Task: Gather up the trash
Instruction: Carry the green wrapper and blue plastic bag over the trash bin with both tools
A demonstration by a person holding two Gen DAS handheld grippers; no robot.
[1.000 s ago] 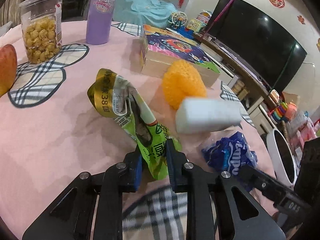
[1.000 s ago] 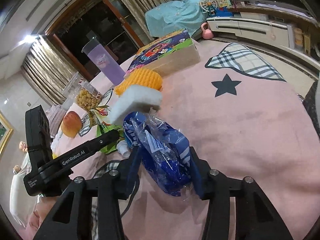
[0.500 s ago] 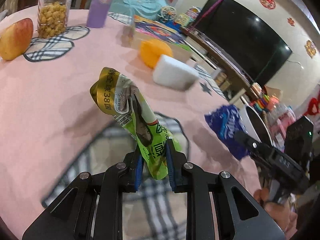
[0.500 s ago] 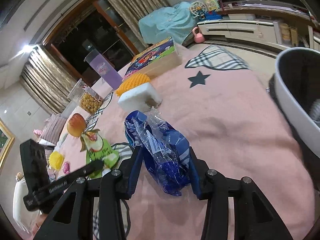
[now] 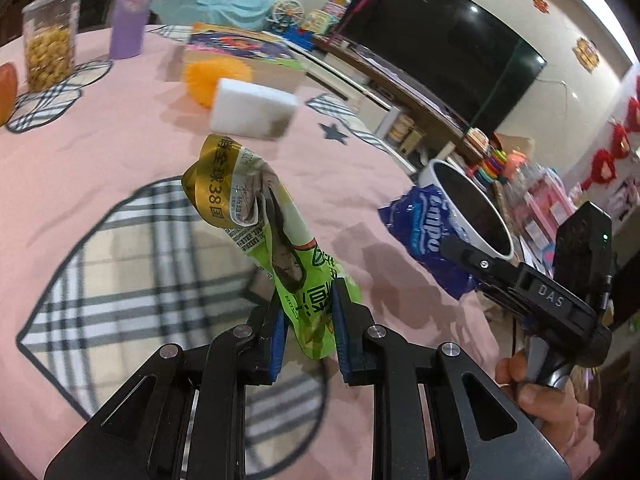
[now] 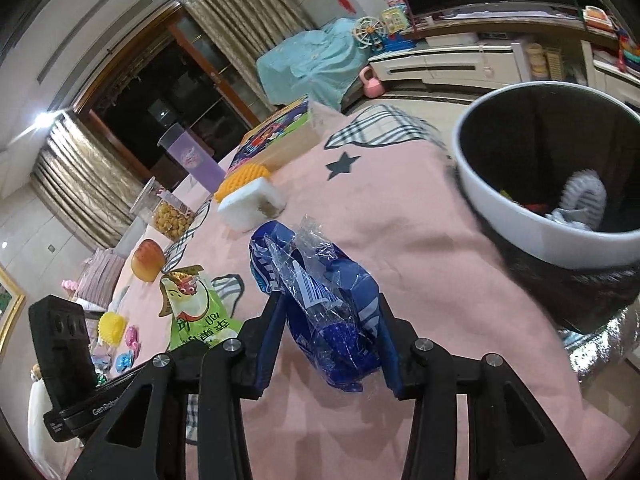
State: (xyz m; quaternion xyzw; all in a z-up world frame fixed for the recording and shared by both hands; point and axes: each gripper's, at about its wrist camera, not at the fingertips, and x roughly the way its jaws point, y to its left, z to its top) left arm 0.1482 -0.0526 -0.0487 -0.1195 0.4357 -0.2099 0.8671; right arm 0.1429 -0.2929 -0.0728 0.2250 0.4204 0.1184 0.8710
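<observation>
My left gripper (image 5: 308, 304) is shut on a crumpled green and gold snack wrapper (image 5: 264, 240), held up above the pink tablecloth. My right gripper (image 6: 330, 322) is shut on a crumpled blue plastic tissue packet (image 6: 320, 292), also lifted off the cloth. In the left wrist view the blue packet (image 5: 424, 236) hangs just in front of a white-rimmed bin (image 5: 472, 208) at the table's right edge. In the right wrist view the bin (image 6: 532, 224) stands at the right, with some rubbish inside. The green wrapper (image 6: 196, 312) shows at the lower left there.
On the pink tablecloth (image 5: 120, 148) lie a white sponge block (image 5: 252, 110), an orange spiky ball (image 5: 208, 80), a colourful box (image 5: 244, 46), a purple tumbler (image 5: 130, 20), a jar of snacks (image 5: 50, 40) and a peach (image 6: 148, 260). A TV (image 5: 444, 48) stands beyond.
Both grippers, each holding its trash, have moved across the table toward the bin at the right edge. The bin has come into view and grown closer; the sponge and ball have receded.
</observation>
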